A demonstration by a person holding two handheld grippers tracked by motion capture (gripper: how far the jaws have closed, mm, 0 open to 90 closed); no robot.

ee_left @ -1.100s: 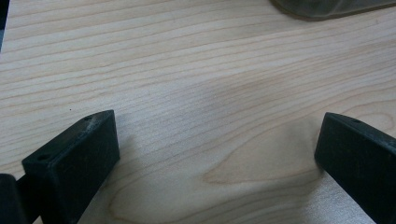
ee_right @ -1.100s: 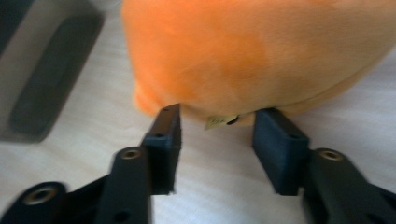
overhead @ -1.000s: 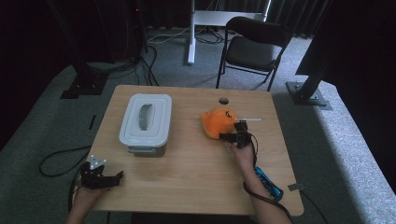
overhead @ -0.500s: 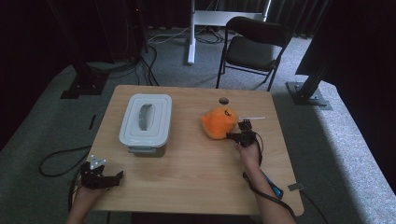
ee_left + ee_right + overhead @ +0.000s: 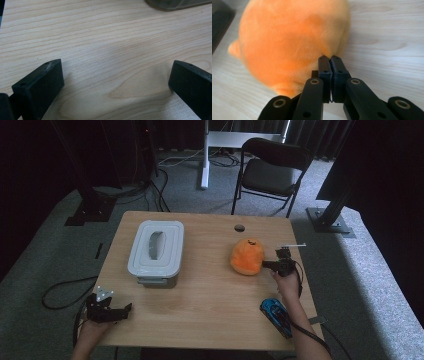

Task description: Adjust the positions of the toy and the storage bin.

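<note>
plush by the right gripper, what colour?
Orange plush, clearest in the right gripper view; the high view shows a small dark face mark on top.

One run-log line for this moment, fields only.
right gripper: shut, pinching edge of orange plush toy | left gripper: open over bare table | grey lidded box: untouched

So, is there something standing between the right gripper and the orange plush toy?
No, nothing visible. The right gripper, jaws shut together, has its tips right at the fur of the orange plush toy; whether they pinch any fur I cannot tell.
</note>
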